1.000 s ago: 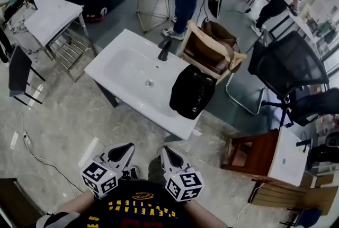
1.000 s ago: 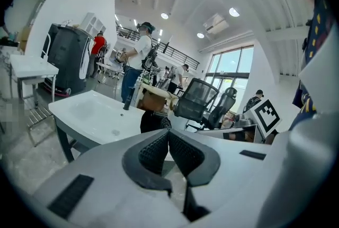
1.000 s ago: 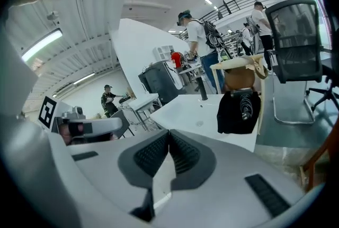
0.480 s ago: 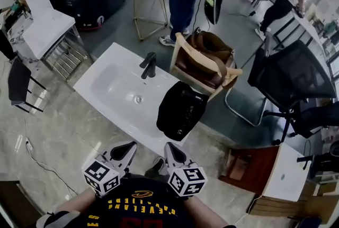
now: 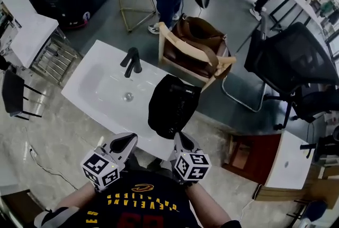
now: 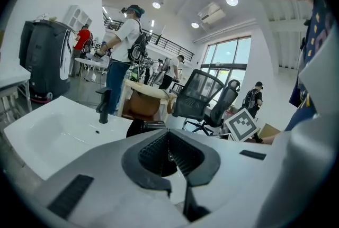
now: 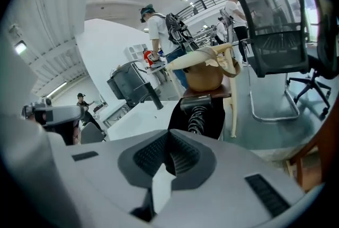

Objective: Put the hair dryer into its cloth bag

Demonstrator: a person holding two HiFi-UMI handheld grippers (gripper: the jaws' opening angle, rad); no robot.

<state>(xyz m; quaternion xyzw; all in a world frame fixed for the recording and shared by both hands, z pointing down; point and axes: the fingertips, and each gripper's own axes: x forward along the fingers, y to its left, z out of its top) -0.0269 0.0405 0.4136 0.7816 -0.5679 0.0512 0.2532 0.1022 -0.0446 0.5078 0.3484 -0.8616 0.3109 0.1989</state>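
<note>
Head view: cloth bag is lying on washbasin worktop's right end.
Grippers: left gripper and right gripper are clenching fingers shut, empty.

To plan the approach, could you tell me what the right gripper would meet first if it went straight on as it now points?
Probably the hair dryer on its black cloth bag, ahead of the right gripper; depth is unclear.

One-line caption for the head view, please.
Shut left claw and right claw point toward the black bag lying on the white washbasin's end.
</note>
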